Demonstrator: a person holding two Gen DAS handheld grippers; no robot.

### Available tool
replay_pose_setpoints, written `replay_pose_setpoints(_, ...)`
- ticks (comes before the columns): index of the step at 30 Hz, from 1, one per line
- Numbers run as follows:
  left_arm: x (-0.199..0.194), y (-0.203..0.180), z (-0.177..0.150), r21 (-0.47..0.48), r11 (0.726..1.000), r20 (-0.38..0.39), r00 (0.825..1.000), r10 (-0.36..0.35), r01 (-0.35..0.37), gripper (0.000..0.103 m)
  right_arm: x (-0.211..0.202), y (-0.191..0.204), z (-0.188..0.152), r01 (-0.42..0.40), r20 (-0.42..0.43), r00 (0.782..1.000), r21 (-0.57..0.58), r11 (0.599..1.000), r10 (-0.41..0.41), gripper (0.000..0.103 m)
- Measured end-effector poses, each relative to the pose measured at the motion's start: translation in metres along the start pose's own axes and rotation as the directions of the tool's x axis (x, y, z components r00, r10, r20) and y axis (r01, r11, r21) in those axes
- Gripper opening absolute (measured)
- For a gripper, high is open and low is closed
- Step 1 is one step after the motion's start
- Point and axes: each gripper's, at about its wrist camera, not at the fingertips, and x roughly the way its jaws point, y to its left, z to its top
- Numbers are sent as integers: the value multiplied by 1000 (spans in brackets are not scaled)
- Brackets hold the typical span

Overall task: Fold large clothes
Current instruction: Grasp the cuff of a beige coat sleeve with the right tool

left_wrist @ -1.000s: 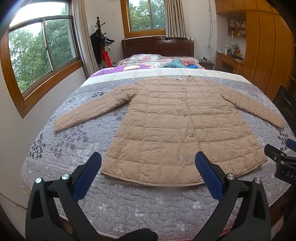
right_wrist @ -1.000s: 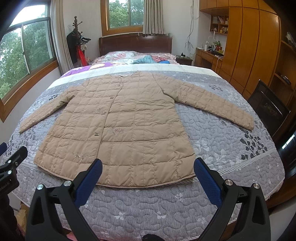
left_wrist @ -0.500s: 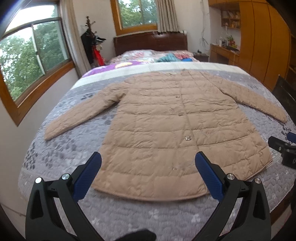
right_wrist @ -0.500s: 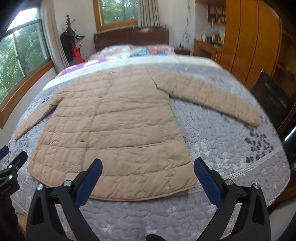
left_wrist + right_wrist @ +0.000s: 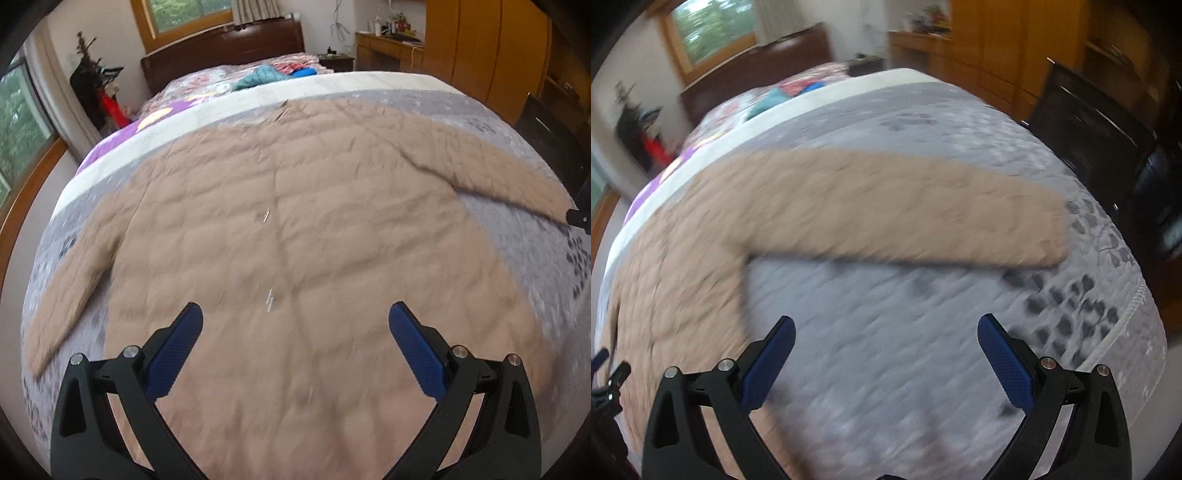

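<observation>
Tan quilted coat (image 5: 295,229) is laid out flat, front side up, on the bed (image 5: 517,258) w/ the grey patterned quilt, both sleeves spread out to the sides. Left tongs (image 5: 295,325) are spread wide, nothing btwn them, hanging right over the lower middle of the coat near the button line. Right tongs (image 5: 886,332) are also spread wide and empty, over bare quilt just beside the coat's side edge, w/ the one sleeve (image 5: 905,214) stretched across in front of them, cuff pointing toward the bed's edge. Both views are pretty blurry so can't tell if either tongs touch the fabric. Some teal and blue stuff (image 5: 266,75) piled at the headboard end, wooden wardrobe (image 5: 491,48) along the wall.
</observation>
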Motion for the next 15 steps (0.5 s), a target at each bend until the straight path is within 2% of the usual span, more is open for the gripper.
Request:
replay_pose_setpoints(4,33,-14,42,-12,995,-4,995,-98,98,100,24,-56,46,103,-5,995,74,992,-103,99)
replay_pose_setpoints(6,51,-23,61,-4,997,-10,997,-82,82,100,40,-84,64,139,-46,990,110,984,-135,99)
replay_pose_setpoints(9,80,-34,84,-5,997,-25,996,-82,82,100,63,-125,80,137,-97,988,169,976,-122,99)
replay_pose_setpoints(13,115,-37,102,-53,991,-91,988,-126,122,99,81,-151,84,112,-138,987,197,974,-85,98)
replay_pose_setpoints(15,125,-36,105,-69,989,-98,985,-140,133,99,90,-163,85,74,-155,987,227,971,-39,97)
